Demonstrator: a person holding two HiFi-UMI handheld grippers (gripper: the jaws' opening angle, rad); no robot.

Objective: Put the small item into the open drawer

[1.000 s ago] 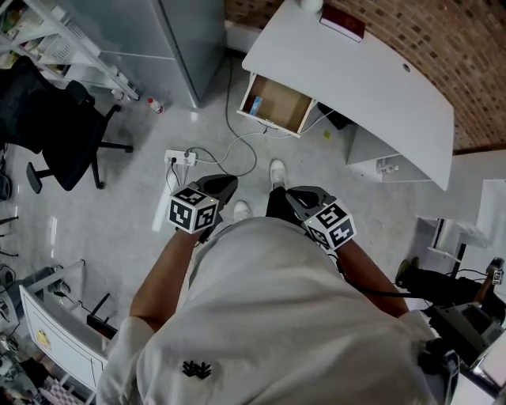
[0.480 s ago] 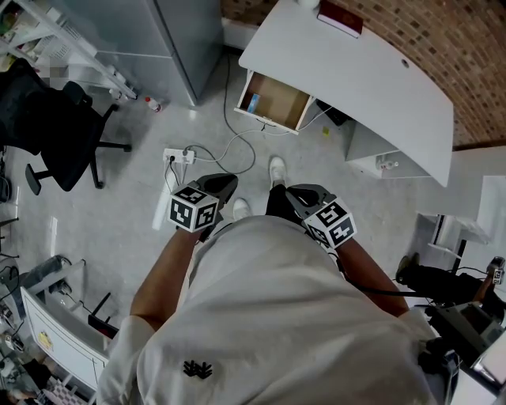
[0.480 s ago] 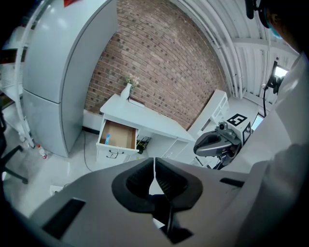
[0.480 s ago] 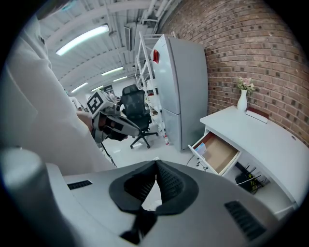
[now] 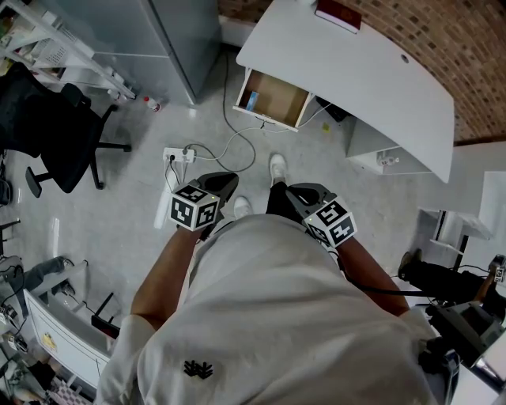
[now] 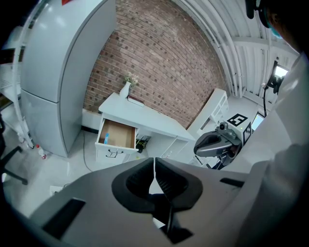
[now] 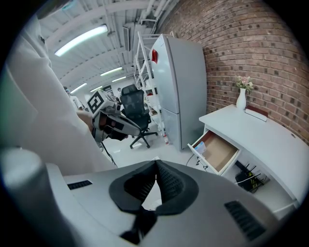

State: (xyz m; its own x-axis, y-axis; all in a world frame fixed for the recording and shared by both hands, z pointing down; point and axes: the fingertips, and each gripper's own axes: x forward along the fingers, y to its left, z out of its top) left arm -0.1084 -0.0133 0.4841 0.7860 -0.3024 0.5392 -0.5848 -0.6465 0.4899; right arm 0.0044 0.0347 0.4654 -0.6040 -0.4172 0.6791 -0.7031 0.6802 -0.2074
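Well, far left on the grey floor [image 5: 118, 206], a black chair [image 5: 63, 130]. Next to it a tall grey cupboard [image 5: 178, 35], with a little bottle [image 5: 152, 104] lying near its foot. Then the left tongs [image 6: 154, 166], held close in front of the white shirt [image 5: 269, 316], shut tight with nothing in between. A bit further right and well away up ahead, the open drawer [image 5: 273, 99], sticking out from under the white desk [image 5: 371, 87]. Inside it, at the left end, a small blue thing [image 5: 251, 100] lying on the brown bottom, most likely the small item. Then the right tongs [image 7: 155, 169], also close to the shirt, also shut tight and holding nothing. Up on the desk top, near the wall, a red book [image 5: 338, 14]

So, by the look of it, putting-in step done: small item in the drawer, both tongs empty, standing well back from the desk. Maybe nothing more to carry. For shutting the drawer next: walk up close first, minding the white cable [image 5: 237, 145] on the floor on the way, then press the drawer front with shut tongs, slow and straight, right in the middle so no twisting. For fetching another little thing instead: find it first, then open the tongs wide before reaching
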